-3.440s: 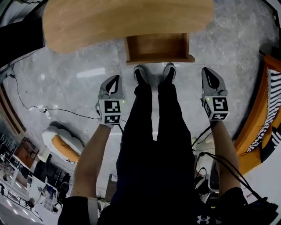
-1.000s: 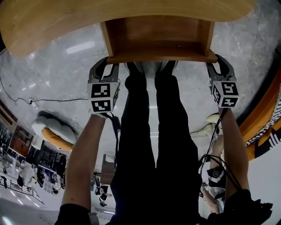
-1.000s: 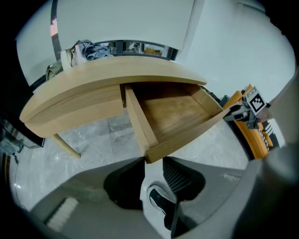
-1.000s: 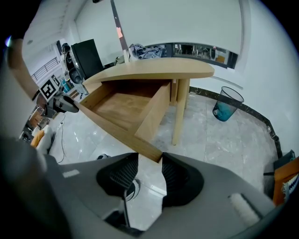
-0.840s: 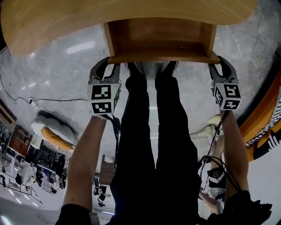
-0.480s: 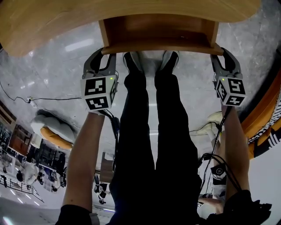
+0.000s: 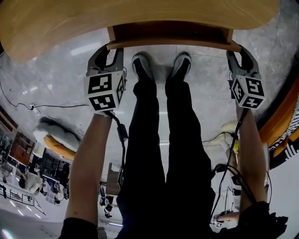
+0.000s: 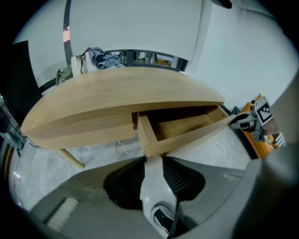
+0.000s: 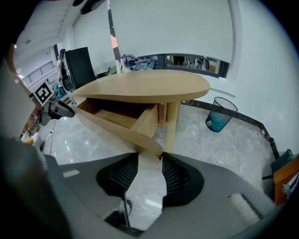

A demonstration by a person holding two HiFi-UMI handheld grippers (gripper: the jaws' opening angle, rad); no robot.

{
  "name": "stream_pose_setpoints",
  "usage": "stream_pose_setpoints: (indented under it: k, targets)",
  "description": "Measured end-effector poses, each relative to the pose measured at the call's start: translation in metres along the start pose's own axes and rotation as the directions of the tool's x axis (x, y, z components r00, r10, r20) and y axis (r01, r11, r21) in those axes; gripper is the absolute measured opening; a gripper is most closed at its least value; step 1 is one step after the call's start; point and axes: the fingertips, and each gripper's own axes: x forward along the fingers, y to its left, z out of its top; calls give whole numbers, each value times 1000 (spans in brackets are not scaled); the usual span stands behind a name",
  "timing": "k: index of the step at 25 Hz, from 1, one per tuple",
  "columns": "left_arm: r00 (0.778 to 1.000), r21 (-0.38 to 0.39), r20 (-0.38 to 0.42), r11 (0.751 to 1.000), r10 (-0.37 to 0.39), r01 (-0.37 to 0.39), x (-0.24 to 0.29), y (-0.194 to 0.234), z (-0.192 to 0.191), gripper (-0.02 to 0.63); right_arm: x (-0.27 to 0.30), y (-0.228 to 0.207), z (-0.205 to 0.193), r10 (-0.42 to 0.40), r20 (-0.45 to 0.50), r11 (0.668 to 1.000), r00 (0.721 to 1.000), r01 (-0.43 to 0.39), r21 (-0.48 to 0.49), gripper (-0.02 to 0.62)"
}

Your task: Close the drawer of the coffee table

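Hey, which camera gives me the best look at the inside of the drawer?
The left gripper view: it looks down into the drawer, showing its bottom and inner walls. The right gripper view catches the interior only obliquely, past the front panel. The head view shows just its front edge under the tabletop.

We see a pale honey-wood coffee table (image 7: pixel 140 14) and drawer (image 7: pixel 173 44); grey marbled floor (image 7: pixel 56 84); black trousers (image 7: pixel 145 140); black-and-white square markers on the grey left gripper (image 7: pixel 106 51) and right gripper (image 7: pixel 239 53); a teal bin (image 9: pixel 220 114).
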Motion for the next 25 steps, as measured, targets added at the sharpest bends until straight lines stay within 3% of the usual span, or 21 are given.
stream_pose_setpoints:
  k: [10,25]
  targets:
    - [999,-33,32,999,-13,14,8,15,15,129,14,0,19,13,17,1000,1000,-13,-9,163]
    - [997,-211,78,977,-11,27,17,25,36,129,25,-10,43,9,51,1000,999,-9,-6,163]
